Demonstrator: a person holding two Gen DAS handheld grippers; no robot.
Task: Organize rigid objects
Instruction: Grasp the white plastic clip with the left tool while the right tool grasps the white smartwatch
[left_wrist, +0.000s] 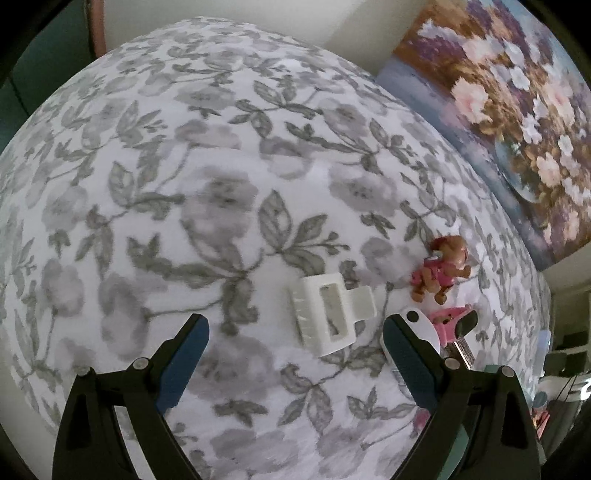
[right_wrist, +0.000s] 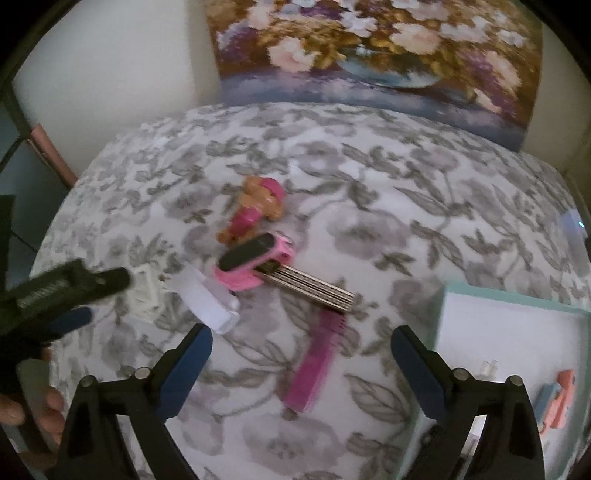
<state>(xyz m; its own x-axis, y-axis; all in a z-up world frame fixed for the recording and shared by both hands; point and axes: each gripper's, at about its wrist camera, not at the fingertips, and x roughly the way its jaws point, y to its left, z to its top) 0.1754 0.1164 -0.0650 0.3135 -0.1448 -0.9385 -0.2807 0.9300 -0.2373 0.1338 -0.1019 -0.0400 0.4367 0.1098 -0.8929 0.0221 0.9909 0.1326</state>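
- Currently mid-sort: most loose items sit on the floral-cloth tabletop, one or two are in the tray at the right.
- Left gripper: jaws spread wide, holding nothing, low over the cloth.
- White clip lies between the left gripper's fingertips and a little ahead of them, flat on the cloth, not touching either finger.
- Right gripper: also released and empty, hovering over the cloth.
- Pink comb lies between the right gripper's fingers, roughly along their line, apart from both.
- Ahead of it: a metal comb with one end tucked under a pink toy car; a pink-and-brown dog figure just behind the car.
- White folded piece beside the car's left side; can't tell what it is.
- Tray holds a coral-coloured toy and a small clear item, too blurred to name.
- A flower painting leans on the wall behind; not part of the job.
- Step in hand, my read: each gripper is lined up on a pick, left on the clip, right on the pink comb.
- Next move needs: lower until the fingertips straddle the item, close, lift, carry to the tray.
- The comb is thin and flat on soft cloth, so the fingers likely must press down into the fabric to catch its edges.
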